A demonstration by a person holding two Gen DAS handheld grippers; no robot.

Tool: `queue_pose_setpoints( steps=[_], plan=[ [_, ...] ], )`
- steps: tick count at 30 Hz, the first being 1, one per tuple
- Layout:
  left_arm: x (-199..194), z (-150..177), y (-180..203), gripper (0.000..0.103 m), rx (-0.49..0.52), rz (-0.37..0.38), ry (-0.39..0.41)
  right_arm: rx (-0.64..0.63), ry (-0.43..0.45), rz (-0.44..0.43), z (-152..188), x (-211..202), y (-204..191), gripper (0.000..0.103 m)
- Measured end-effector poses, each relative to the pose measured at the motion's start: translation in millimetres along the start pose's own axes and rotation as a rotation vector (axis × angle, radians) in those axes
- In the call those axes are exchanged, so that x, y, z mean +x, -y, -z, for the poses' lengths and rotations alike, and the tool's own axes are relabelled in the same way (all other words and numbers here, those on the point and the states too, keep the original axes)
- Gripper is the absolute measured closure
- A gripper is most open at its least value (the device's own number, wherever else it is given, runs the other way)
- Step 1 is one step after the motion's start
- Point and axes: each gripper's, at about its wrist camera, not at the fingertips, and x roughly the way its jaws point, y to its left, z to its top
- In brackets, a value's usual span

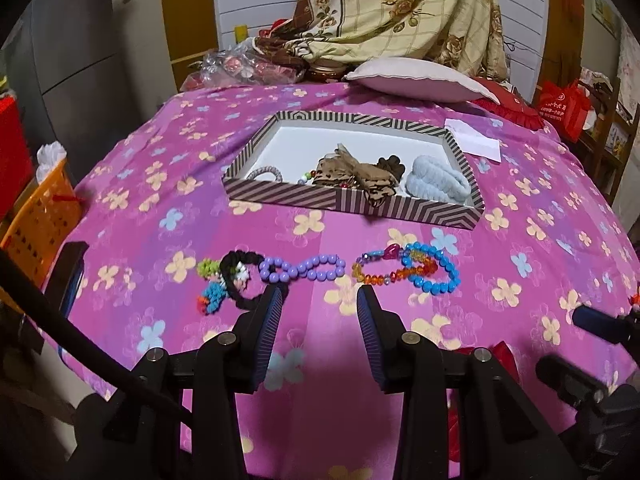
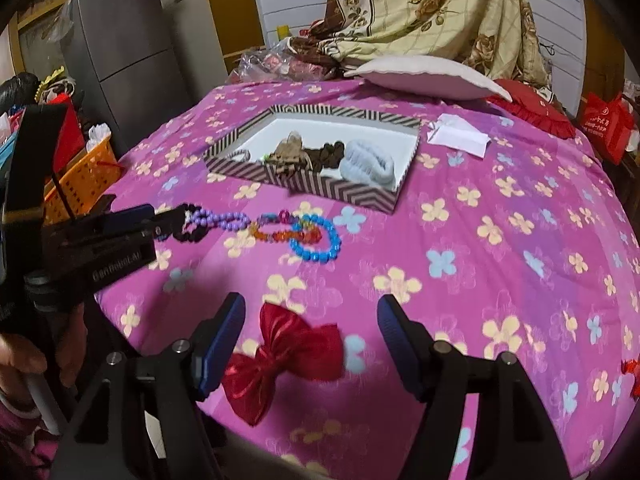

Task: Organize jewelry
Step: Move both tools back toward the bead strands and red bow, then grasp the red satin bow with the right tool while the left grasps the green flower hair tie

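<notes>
— Between my right gripper's (image 2: 310, 344) fingers I'm seeing the red bow (image 2: 286, 354) lying on the pink flowered bedspread (image 2: 500, 248); the jaws are standing wide apart and neither pad is pressing on it.

— So which step are you working on?

— I'm judging it as the pickup of the bow, with the striped tray (image 1: 280, 196) as its likely home. A pale blue scrunchie (image 1: 436, 184), a brown one and a tan bow are already sitting in that tray.

— And the left gripper?

— My left gripper (image 1: 320, 300) is hovering with its jaws apart and nothing between them, pointing at the gap between the purple bead bracelet (image 1: 304, 270) and the blue bead bracelet (image 1: 432, 270). A black braided hair tie (image 1: 236, 268) with a knitted charm is lying just beside the purple beads, touching the left finger's tip or nearly so; I can't tell which.

— What is the next move asking of you?

— I'm thinking the right jaws need lowering around the bow's knot before closing, since the shiny fabric may slip.

— And the room?

— I'm looking across a bed: a pillow (image 2: 428, 76) and a folded paper (image 2: 456, 134) beyond the tray, a floral quilt heaped behind, an orange basket (image 2: 86, 176) and a grey fridge (image 2: 128, 40) at the left.
</notes>
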Motion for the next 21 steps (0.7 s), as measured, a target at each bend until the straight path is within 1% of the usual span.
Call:
queue_pose_setpoints(
  steps=[7,15,21],
  plan=[
    [-3,4,-14,0.07,-0.036,-0.004,-0.007,0.015,-0.051,-0.003,20,7,3,0.031],
    [-8,8,-15,0.07,-0.036,-0.008,0.001,0.014,-0.026,-0.01,18,0,-3,0.031],
    [-13,10,-14,0.07,-0.033,-0.006,0.007,0.017,-0.038,-0.028,23,1,-10,0.03]
  ],
)
